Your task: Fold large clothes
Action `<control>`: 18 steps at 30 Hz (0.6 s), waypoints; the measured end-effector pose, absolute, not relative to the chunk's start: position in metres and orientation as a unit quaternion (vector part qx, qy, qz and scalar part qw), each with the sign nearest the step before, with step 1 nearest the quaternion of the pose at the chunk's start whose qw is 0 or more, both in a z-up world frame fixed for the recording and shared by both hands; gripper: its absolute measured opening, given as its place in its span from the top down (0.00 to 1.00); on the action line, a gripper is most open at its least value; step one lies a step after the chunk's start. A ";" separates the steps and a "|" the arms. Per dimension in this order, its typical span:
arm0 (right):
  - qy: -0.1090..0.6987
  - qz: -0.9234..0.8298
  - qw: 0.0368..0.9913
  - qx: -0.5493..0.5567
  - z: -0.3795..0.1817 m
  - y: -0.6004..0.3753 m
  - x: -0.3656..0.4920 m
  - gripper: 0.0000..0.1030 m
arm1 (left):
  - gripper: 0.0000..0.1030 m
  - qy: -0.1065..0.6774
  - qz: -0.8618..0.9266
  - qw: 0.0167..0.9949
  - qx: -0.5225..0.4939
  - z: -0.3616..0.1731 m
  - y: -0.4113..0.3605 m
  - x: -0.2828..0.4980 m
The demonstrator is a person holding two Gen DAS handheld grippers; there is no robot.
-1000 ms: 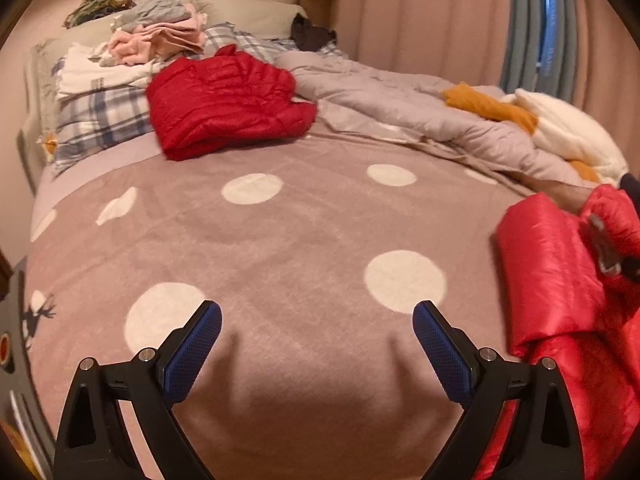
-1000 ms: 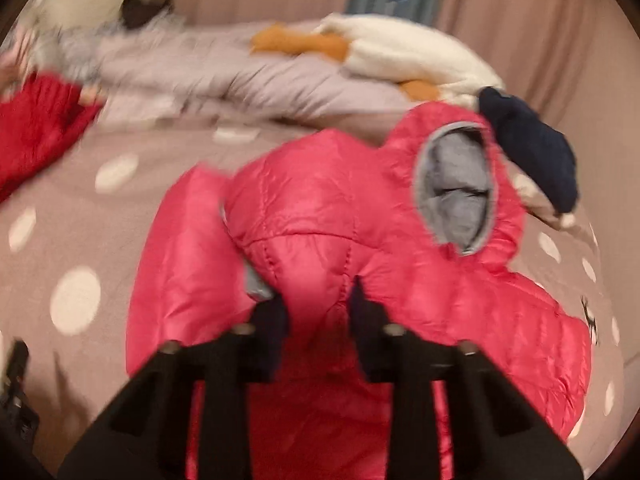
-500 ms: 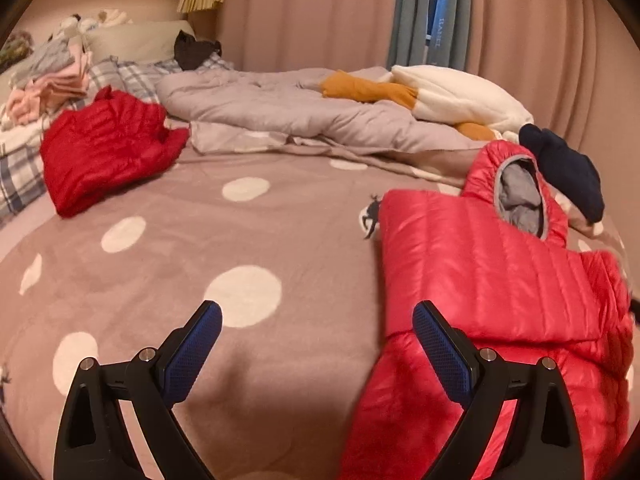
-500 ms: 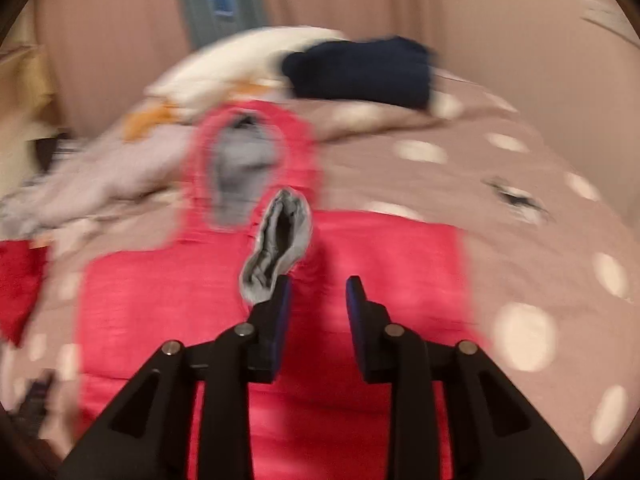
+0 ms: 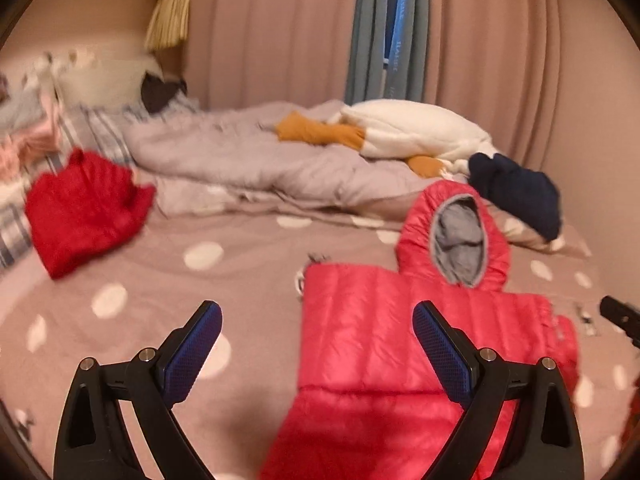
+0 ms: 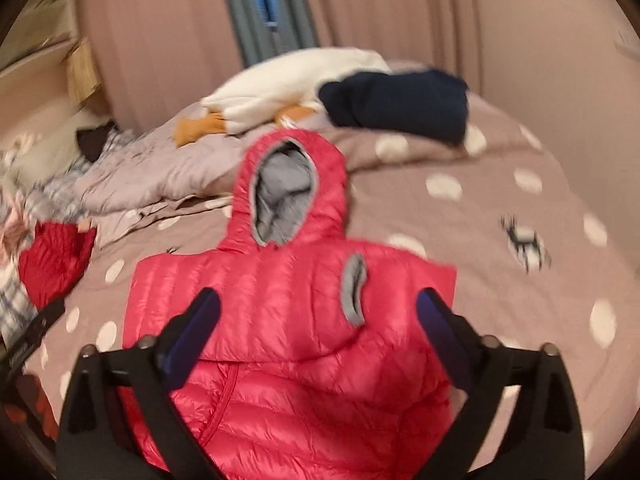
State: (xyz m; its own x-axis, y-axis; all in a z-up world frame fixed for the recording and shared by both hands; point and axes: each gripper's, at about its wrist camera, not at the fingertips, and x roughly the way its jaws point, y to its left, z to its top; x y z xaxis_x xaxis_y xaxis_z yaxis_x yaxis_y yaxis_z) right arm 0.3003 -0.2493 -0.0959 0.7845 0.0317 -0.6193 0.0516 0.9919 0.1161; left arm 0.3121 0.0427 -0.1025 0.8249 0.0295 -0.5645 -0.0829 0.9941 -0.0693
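Note:
A pink-red hooded down jacket (image 6: 288, 304) lies flat on the dotted bedspread (image 6: 480, 216), hood with grey lining toward the far side, both sleeves folded across its chest. A grey cuff (image 6: 354, 292) rests on top. My right gripper (image 6: 318, 320) hovers above the jacket's chest, its jaws opening wide, nothing between them. My left gripper (image 5: 316, 336) stands open above the jacket's left edge (image 5: 360, 340), empty. The tip of the right gripper (image 5: 618, 316) shows at the left wrist view's right edge.
A second red jacket (image 5: 84, 208) lies folded at the left. A rumpled grey duvet (image 5: 248, 164), a white and mustard garment (image 5: 404, 132) and a navy garment (image 5: 516, 196) lie along the far side. Pillows and stacked clothes (image 5: 28, 132) are at far left. Curtains (image 5: 280, 28) stand behind.
My right gripper let go of the grey-cuffed sleeve, opened wide and drew back; the sleeve now lies on the chest. The left gripper swung right and rose, staying open.

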 end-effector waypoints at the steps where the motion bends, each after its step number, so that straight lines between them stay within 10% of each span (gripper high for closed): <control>1: 0.330 -0.006 0.943 0.043 -0.096 -0.243 0.304 0.02 | 0.07 0.296 0.028 0.954 -0.042 -0.105 0.036 0.316; 18: 0.409 -0.038 0.912 -0.008 -0.223 -0.267 0.390 0.00 | 0.06 0.363 0.017 0.931 0.036 -0.226 -0.046 0.394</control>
